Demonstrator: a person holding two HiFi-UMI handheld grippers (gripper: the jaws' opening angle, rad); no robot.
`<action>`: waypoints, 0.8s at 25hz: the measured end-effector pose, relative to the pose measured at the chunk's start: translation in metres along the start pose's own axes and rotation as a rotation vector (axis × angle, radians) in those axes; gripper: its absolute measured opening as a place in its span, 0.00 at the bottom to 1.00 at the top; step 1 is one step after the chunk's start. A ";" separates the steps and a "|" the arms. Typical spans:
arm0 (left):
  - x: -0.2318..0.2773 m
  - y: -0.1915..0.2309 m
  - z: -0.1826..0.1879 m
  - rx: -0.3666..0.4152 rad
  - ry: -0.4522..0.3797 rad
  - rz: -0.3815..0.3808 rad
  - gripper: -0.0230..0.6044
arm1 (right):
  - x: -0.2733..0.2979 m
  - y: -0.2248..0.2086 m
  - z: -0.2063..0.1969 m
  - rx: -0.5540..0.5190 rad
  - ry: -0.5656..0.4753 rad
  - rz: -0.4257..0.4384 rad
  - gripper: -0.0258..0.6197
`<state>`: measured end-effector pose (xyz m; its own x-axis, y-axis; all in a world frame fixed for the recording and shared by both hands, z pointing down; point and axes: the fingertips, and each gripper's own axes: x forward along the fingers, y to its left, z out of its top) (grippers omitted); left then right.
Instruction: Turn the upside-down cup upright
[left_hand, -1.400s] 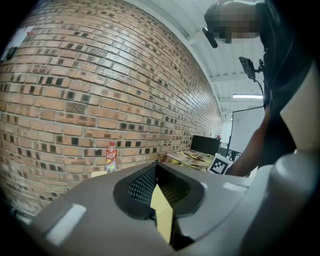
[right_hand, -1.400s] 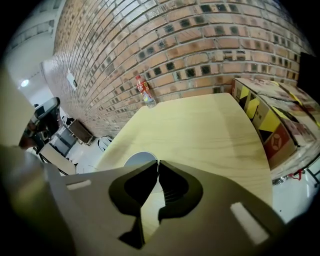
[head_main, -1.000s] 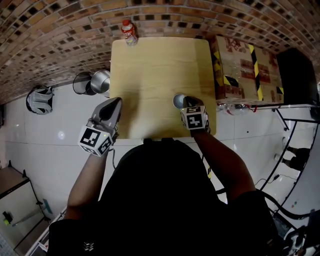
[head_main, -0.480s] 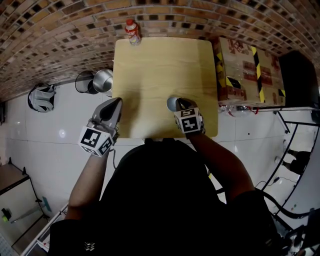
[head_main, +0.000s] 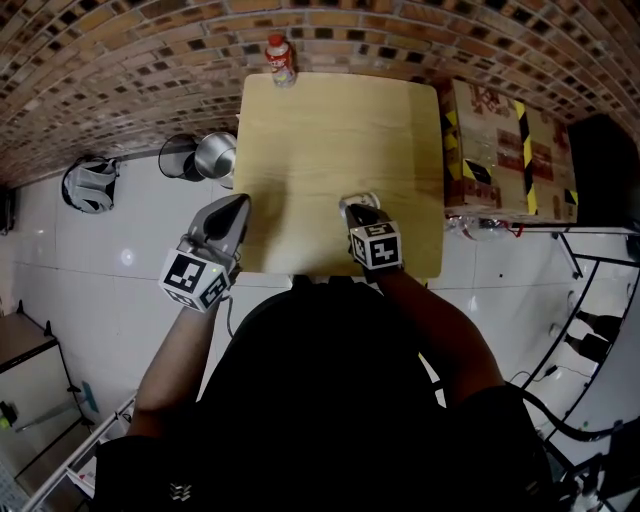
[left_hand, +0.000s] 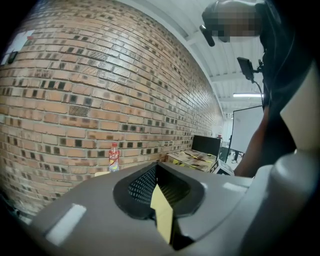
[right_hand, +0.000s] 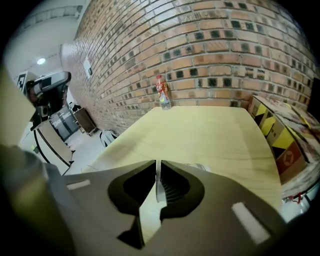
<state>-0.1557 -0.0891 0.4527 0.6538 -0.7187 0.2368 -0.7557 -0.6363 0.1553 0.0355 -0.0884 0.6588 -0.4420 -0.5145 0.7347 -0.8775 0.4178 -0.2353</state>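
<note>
Your right gripper (head_main: 361, 212) hides nearly all of the cup (head_main: 358, 200) from above; only a pale arc of rim shows just past the fingertips; between the jaws, which have just been opening, you see one thin sliver of its wall; far beyond the fingers, the label on the bottle (head_main: 281, 58) is too small to read.

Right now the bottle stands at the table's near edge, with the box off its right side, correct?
No: the bottle stands at the far edge of the table, by the wall, not the near one, as the head view shows. The box is off its right side, as you said.
</note>
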 end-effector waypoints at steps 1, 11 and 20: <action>-0.001 0.001 0.000 -0.001 0.001 0.003 0.04 | 0.000 0.000 -0.002 0.003 0.003 0.006 0.09; 0.002 0.001 -0.003 -0.003 0.002 0.003 0.04 | -0.009 -0.025 0.005 -0.006 -0.035 -0.016 0.14; 0.010 0.001 0.003 0.005 0.012 0.005 0.04 | -0.002 -0.080 -0.004 0.170 0.060 0.063 0.25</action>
<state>-0.1498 -0.0972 0.4522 0.6493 -0.7188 0.2486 -0.7589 -0.6339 0.1492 0.1077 -0.1173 0.6786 -0.4897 -0.4441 0.7503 -0.8695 0.3123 -0.3826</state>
